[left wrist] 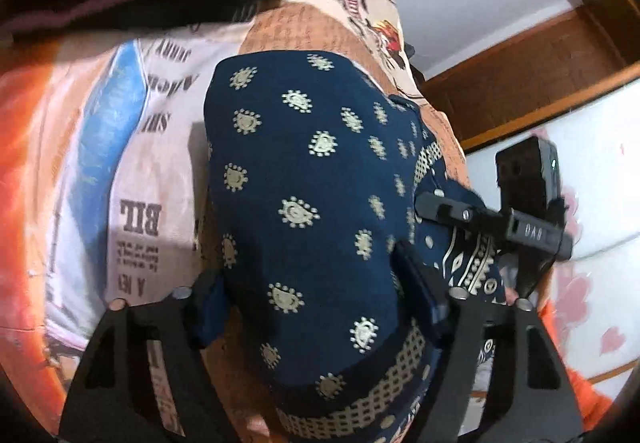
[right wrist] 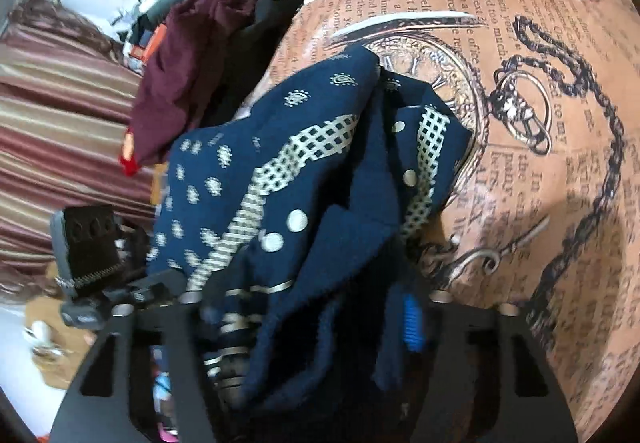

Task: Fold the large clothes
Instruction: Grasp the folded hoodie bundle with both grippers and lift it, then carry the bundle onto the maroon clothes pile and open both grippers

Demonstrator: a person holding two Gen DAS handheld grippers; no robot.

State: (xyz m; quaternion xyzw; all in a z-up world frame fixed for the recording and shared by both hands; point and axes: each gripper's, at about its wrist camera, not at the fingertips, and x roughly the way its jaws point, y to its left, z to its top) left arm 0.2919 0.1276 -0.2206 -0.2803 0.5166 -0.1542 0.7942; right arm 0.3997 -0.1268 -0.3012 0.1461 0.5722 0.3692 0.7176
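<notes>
Navy garment on newsprint-patterned bedcover, bunched between both grippers' closed jaws.

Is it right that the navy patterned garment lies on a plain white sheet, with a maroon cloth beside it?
Not quite. The navy patterned garment lies on a sheet printed with newspaper text and a pocket watch, not a plain white one. The right wrist view shows this. The maroon cloth is beside it, as you said.
</notes>
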